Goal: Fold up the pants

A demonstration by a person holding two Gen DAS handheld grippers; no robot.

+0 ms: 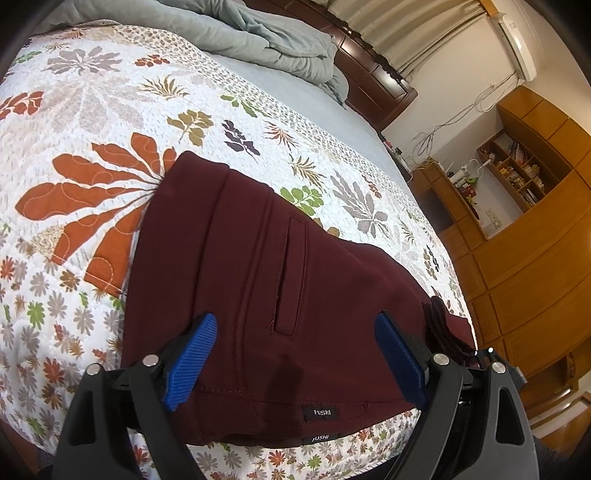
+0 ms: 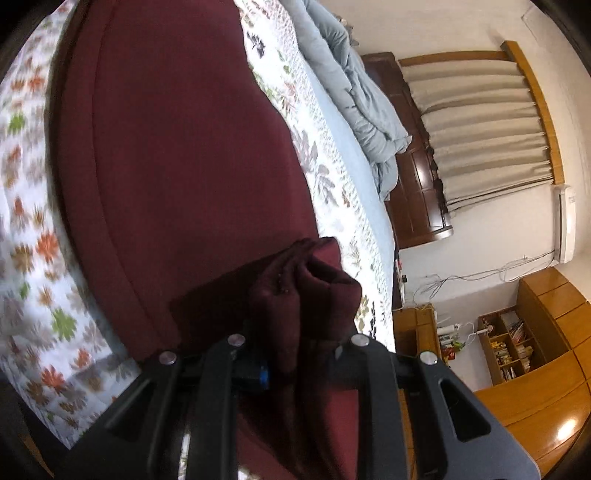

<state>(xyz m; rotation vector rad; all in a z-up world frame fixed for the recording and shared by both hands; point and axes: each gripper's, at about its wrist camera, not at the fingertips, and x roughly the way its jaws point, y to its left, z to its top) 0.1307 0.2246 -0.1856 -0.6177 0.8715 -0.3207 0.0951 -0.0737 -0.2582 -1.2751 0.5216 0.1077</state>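
Observation:
Dark maroon pants [image 1: 258, 258] lie on the flowered quilt [image 1: 92, 110], folded, with a welt pocket and a small black label [image 1: 322, 412] at the near edge. My left gripper [image 1: 295, 318] hovers open over that near edge, its blue pads [image 1: 192, 362] wide apart on either side of the pocket and not pressing the cloth. In the right wrist view the pants [image 2: 184, 147] spread ahead, and my right gripper [image 2: 295, 332] is shut on a bunched fold of the maroon cloth [image 2: 314, 280]; its fingertips are hidden inside the bunch. That same bunch [image 1: 443, 325] shows at the pants' right corner.
A rumpled grey-blue duvet [image 1: 258, 33] lies at the far end of the bed by a dark wooden headboard [image 1: 369, 74]. Beyond the bed's right edge stand wooden cabinets and shelves [image 1: 517, 221], with curtains [image 2: 480, 129] and an air conditioner [image 2: 567, 221] on the wall.

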